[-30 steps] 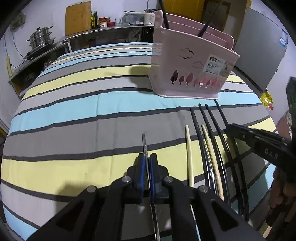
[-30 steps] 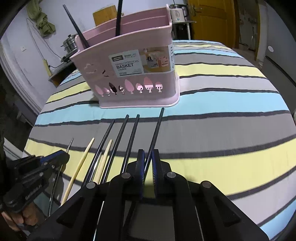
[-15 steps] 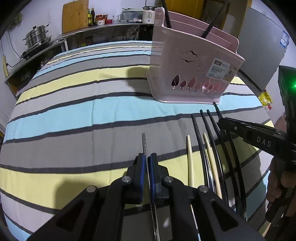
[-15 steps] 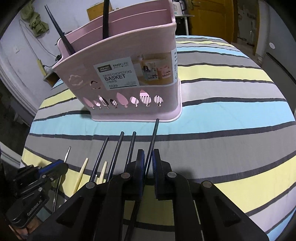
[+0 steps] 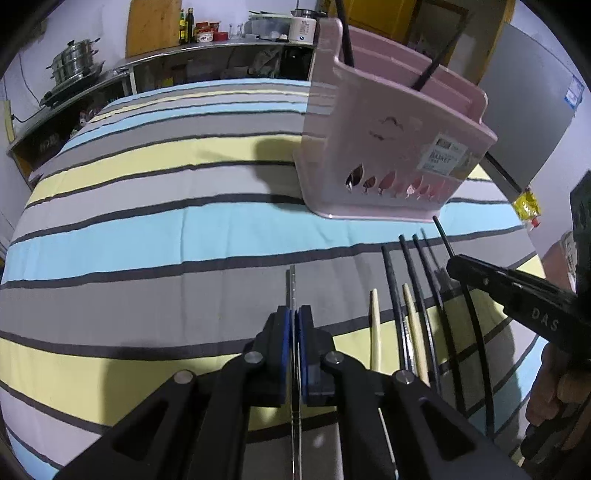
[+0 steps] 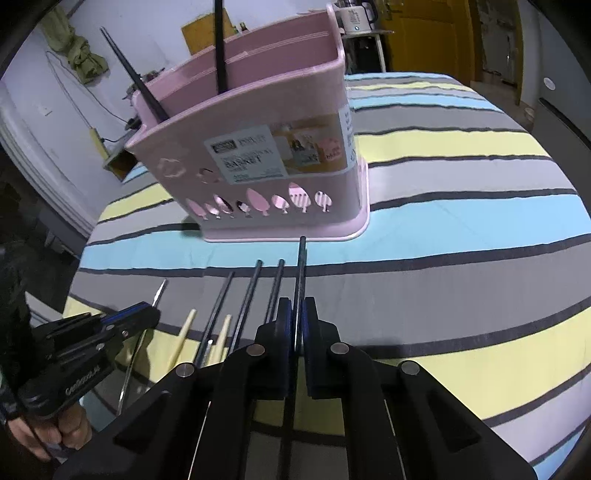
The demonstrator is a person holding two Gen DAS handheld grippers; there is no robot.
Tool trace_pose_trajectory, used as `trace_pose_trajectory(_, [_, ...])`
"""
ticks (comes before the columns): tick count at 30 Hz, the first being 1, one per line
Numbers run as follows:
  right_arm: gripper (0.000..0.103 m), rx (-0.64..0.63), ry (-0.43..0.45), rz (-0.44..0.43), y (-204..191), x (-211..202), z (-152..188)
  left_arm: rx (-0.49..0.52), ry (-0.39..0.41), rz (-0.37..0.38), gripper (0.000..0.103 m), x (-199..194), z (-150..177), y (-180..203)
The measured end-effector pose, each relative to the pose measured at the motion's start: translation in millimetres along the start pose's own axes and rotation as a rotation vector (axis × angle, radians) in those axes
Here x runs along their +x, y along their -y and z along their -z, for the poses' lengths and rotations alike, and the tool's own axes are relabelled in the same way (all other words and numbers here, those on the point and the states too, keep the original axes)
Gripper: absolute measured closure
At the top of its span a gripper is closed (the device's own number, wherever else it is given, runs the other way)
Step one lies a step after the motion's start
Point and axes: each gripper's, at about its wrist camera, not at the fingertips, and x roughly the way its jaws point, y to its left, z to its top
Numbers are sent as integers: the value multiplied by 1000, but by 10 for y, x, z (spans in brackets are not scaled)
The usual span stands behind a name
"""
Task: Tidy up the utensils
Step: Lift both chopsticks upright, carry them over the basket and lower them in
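Note:
A pink utensil basket [image 5: 391, 147] [image 6: 266, 162] stands on the striped tablecloth with two black chopsticks [image 6: 221, 44] upright in it. My left gripper [image 5: 294, 314] is shut on a thin metal chopstick [image 5: 292, 284], held above the cloth. My right gripper [image 6: 295, 306] is shut on a black chopstick [image 6: 301, 266] whose tip points at the basket's base. Several black chopsticks [image 5: 417, 280] and two cream ones [image 5: 375, 332] lie in a row on the cloth between the grippers. The right gripper also shows in the left wrist view [image 5: 458, 264], the left gripper in the right wrist view [image 6: 147, 314].
The striped cloth [image 5: 147, 229] covers a round table. A counter with pots [image 5: 74, 66], bottles and a wooden board stands behind. A grey fridge [image 5: 535, 96] is at the right. A yellow door [image 6: 443, 33] is beyond the table.
Both grippers have lifted with their chopsticks and moved forward toward the basket, which looks larger and closer in both views.

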Motion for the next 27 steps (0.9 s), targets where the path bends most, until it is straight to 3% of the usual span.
trace_pose_trajectory(15, [98,-41,190,-56,-118,-835,-294,44,186,50,98,-906,-364,148])
trace_pose_trajectory(27, [98,-89,309,-65,-229,-1343,-390,68,258,69,98,-1301,-493,303])
